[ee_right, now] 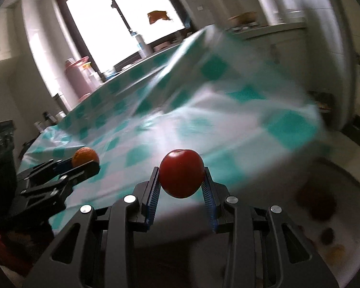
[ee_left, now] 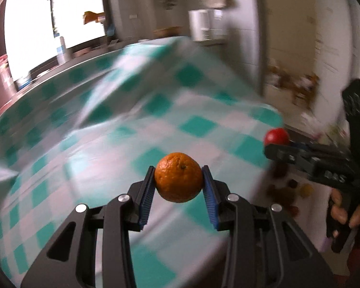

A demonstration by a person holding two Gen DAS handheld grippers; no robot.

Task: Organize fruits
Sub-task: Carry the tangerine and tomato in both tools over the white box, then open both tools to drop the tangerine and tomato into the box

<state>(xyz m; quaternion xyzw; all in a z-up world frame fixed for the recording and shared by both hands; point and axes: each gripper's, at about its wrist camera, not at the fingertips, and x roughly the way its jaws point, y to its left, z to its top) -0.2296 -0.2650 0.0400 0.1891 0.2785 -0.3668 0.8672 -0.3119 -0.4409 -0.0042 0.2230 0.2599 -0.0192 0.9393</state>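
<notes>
We see an orange (ee_left: 178, 177) of deep, dimpled orange colour between blue ribbed pads (ee_left: 146, 195) on the black left tongs (ee_left: 178, 184). The right tongs (ee_right: 182, 184), also black with blue pads, carry a glossy red fruit (ee_right: 182, 173). The table (ee_left: 84, 144) wears a teal-and-white checked cloth.

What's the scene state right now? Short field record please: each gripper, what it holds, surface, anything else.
left gripper: shut on the orange, held off the surface
right gripper: shut on the red fruit, also held off the surface
surface: table with a green and white checked cloth, rumpled at the far side
other fruit: dark and yellow blurred pieces low at the right, kind cannot be told
image quality: background motion-blurred in both wrist views
</notes>
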